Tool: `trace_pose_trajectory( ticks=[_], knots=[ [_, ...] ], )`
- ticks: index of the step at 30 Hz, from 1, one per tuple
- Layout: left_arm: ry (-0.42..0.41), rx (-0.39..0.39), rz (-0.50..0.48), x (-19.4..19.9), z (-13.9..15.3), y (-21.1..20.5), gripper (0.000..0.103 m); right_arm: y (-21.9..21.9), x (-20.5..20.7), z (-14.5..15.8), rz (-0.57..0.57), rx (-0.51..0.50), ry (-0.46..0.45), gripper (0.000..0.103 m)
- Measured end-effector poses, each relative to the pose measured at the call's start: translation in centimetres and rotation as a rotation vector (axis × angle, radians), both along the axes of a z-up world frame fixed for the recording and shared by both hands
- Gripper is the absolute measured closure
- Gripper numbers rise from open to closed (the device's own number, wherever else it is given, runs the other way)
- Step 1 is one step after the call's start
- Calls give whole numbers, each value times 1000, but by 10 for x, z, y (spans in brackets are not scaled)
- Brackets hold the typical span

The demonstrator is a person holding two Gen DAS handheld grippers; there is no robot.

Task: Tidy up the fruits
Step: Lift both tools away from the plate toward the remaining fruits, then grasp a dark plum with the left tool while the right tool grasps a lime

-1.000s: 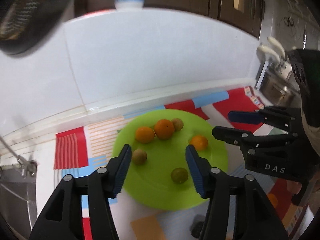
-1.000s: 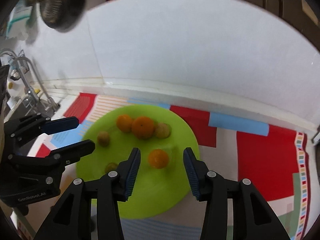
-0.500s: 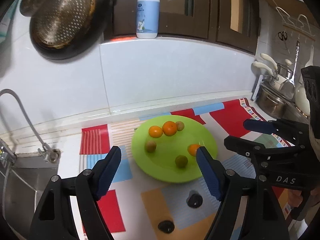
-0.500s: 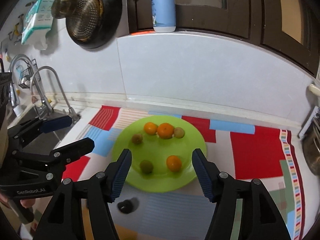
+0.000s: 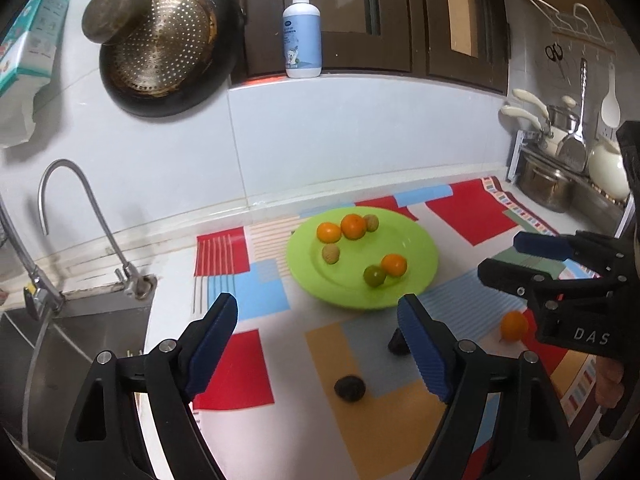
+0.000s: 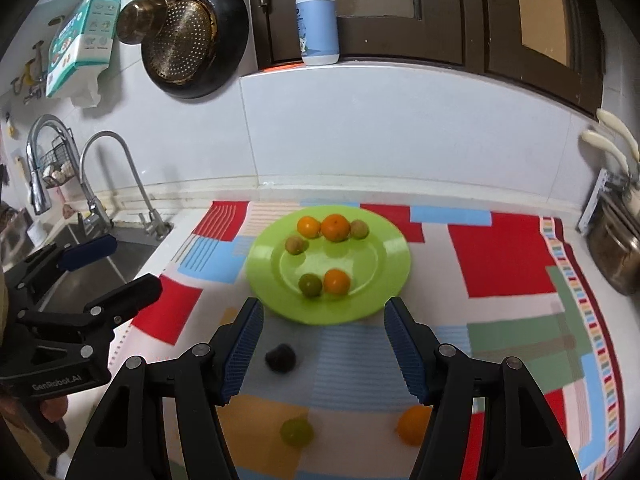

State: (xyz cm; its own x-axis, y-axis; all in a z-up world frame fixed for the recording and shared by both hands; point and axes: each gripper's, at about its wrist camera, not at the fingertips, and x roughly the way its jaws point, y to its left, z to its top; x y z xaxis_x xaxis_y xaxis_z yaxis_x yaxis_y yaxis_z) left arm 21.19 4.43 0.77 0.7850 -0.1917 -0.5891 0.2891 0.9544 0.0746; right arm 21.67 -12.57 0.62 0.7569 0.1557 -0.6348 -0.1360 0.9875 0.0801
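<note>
Both my grippers, left (image 5: 316, 344) and right (image 6: 323, 346), have withdrawn from the plate (image 6: 394, 276), wide open, empty; loose orange (image 6: 412, 424) beside it may roll if nudged.

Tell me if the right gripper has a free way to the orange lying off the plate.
Probably yes. The right gripper is open and empty, and the orange lies on the mat just below its right finger, apart from the other fruit, nothing covering it.
</note>
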Motion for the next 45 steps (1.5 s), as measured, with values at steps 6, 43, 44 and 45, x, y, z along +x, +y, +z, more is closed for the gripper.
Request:
trace_pose_trajectory(
  ticks=[6,43,44,45],
  knots=[
    [52,11,-7,-7,-17,4,21,8,-17,-8,15,-49,-12,40],
    [308,19,-127,27,-111,-14,66,18,-8,-101,149,-9,371,72],
    [311,17,-130,28,-111,-13,67,18,-8,-101,149,-9,370,72],
    [314,15,-133,28,-112,-14,69,18,-9,-101,150,-11,368,72]
  ],
)
